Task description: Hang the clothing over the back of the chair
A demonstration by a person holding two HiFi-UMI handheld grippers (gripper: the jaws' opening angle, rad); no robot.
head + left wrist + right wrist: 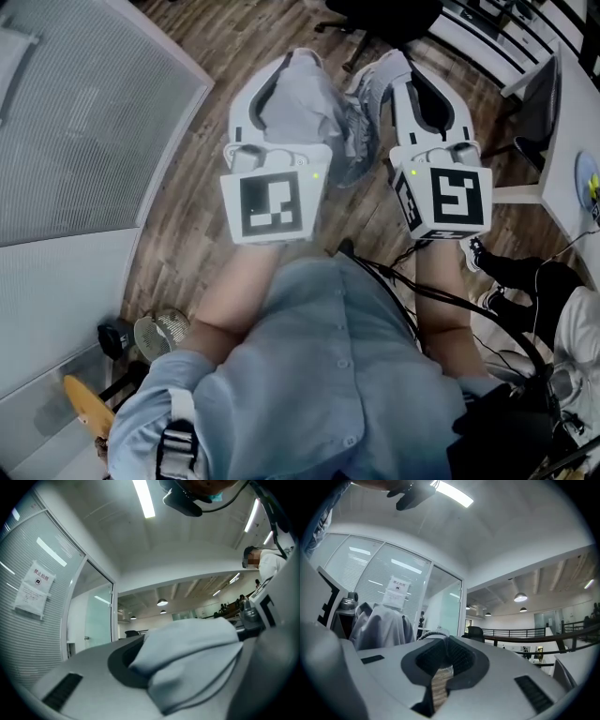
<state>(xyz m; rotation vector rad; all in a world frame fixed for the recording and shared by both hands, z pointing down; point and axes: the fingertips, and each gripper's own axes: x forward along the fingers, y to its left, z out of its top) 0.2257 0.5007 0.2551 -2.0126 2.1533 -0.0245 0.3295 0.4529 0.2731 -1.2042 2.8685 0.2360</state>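
Observation:
A light grey garment hangs bunched between my two grippers over the wooden floor. My left gripper is shut on it; in the left gripper view the cloth drapes over the jaws and hides their tips. My right gripper is shut on another part of the garment. In the right gripper view its dark pads are closed with a thin hem of fabric pinched at the tip. Ahead stands a black office chair, also seen in the right gripper view as a chair far off.
A frosted glass partition runs along the left. A white desk stands at the right, with a seated person's legs below it. Cables trail at the lower right. A yellow object lies at the lower left.

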